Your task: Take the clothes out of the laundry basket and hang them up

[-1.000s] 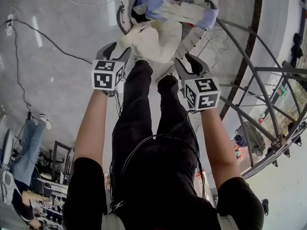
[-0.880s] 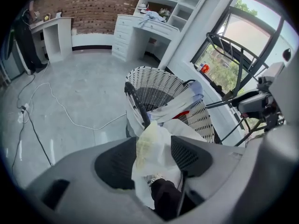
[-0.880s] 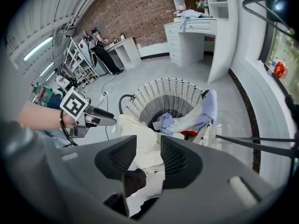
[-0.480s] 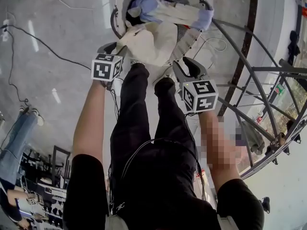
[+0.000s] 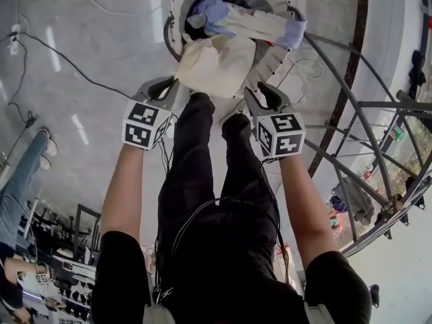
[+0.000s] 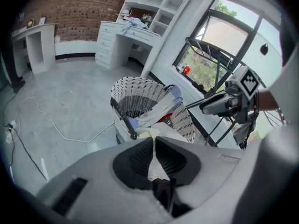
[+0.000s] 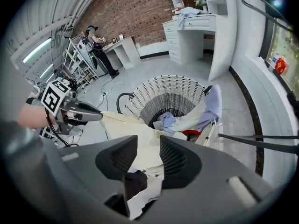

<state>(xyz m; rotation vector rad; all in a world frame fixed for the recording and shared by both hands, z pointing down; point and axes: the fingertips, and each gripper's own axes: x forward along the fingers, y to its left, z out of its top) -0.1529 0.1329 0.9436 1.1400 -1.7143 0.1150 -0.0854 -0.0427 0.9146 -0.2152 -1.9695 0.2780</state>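
Left gripper view: left gripper point(image 6: 153, 143) jaws closing on cream garment point(image 6: 156, 171) | right gripper point(image 7: 148, 143) jaws apart, garment between

A red brick wall point(image 6: 79, 8) backs a white desk point(image 6: 119, 43) and shelves point(image 6: 161, 3); glossy grey floor point(image 6: 56, 111) spreads before it, and a window point(image 6: 224, 41) stands to its right.

A white wicker laundry basket point(image 5: 273, 52) stands on the grey floor point(image 5: 88, 32). A cream garment point(image 5: 216, 63) spills over its near rim, with lavender clothes point(image 5: 214, 11) inside behind it. The left tool point(image 5: 170, 85), its jaws closing on the garment's edge, is at the basket's near left. The right tool point(image 5: 260, 94) is at its near right. A dark metal rack point(image 5: 351, 106) stands right of the basket.
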